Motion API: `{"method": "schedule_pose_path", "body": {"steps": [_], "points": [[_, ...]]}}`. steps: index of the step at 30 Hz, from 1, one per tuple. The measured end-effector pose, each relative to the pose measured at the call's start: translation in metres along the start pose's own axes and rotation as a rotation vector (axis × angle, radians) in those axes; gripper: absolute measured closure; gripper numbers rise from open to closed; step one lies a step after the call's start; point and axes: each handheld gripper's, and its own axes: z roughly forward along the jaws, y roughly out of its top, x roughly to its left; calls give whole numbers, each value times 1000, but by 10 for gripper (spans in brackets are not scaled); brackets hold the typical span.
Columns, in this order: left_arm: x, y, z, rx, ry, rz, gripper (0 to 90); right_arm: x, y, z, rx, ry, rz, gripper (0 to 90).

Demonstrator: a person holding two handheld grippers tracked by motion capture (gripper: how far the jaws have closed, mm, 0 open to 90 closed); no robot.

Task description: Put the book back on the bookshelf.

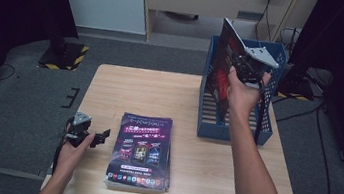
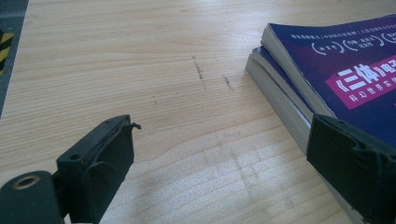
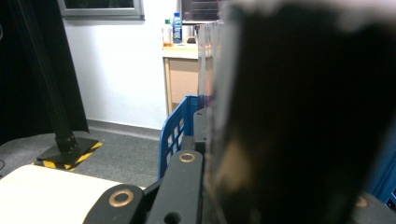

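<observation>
A stack of purple-covered books [image 1: 141, 151] lies on the wooden table [image 1: 145, 93] near its front edge; the stack [image 2: 336, 70] fills the right side of the left gripper view. My left gripper [image 1: 100, 137] rests on the table just left of the stack, its jaws wide apart and nothing between them [image 2: 219, 154]. My right gripper [image 1: 237, 65] is shut on a dark-covered book [image 1: 221, 68], held upright and tilted over the blue slatted file box [image 1: 237, 125]. In the right gripper view the book [image 3: 299, 116] is a dark blur against the jaws.
The blue file box [image 3: 175, 128] stands at the table's back right. Beyond the table lie grey carpet, a black stand with a yellow-striped base [image 1: 64, 55], a white wall panel and a wooden cabinet [image 1: 213, 1]. Cables trail on the floor at the right.
</observation>
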Motion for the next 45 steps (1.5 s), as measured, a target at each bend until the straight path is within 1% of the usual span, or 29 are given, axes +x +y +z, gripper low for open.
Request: {"method": "schedule_pose_path", "body": {"steps": [2, 3, 5, 6, 7, 11, 15, 18, 19, 26, 28, 30, 32, 35, 37, 38, 39, 40, 45], "points": [[0, 0, 0, 0, 0, 0, 71, 1, -1, 1, 2, -2, -1, 871], [0, 0, 0, 1, -1, 0, 71, 2, -3, 3, 1, -16, -11, 870], [0, 0, 0, 1, -1, 0, 71, 3, -4, 5, -2, -18, -16, 870], [0, 0, 0, 0, -2, -1, 71, 4, -6, 6, -9, -31, -23, 870], [0, 0, 0, -1, -2, -1, 71, 5, -8, 7, -10, -34, -25, 870], [0, 0, 0, 0, -1, -2, 71, 6, -13, 10, -7, -38, -32, 870], [0, -1, 0, 3, -2, -3, 71, 7, -25, 14, -14, -42, -27, 870], [0, 0, 0, 0, -1, -1, 71, 6, -28, 16, -14, -39, -30, 870], [0, 0, -1, -1, -1, -2, 71, 6, -32, 18, -12, -45, -35, 871], [0, 0, 0, -3, -4, -2, 72, 5, -47, 20, -6, -48, -28, 870], [0, 0, 0, -3, -3, -3, 72, 6, -52, 22, 7, -51, -36, 870], [0, 0, 0, -3, -4, -4, 73, 6, -55, 23, 6, -52, -43, 870], [1, 0, 1, 0, -3, -3, 72, 7, -58, 24, 11, -52, -50, 870], [0, 0, 0, -2, -4, -1, 73, 8, -64, 25, 20, -50, -43, 870], [0, 0, 0, -2, -5, -1, 73, 7, -69, 24, 24, -50, -27, 870], [0, 0, 0, -2, -5, -1, 72, 7, -69, 24, 24, -50, -27, 870], [0, 0, 0, -2, -5, -1, 72, 6, -72, 23, 21, -47, -15, 870], [0, 0, 0, -2, -5, -1, 73, 6, -72, 23, 21, -47, -15, 870], [0, 0, 0, -1, -4, -2, 73, 8, -78, 18, 23, -17, -18, 869]]}}
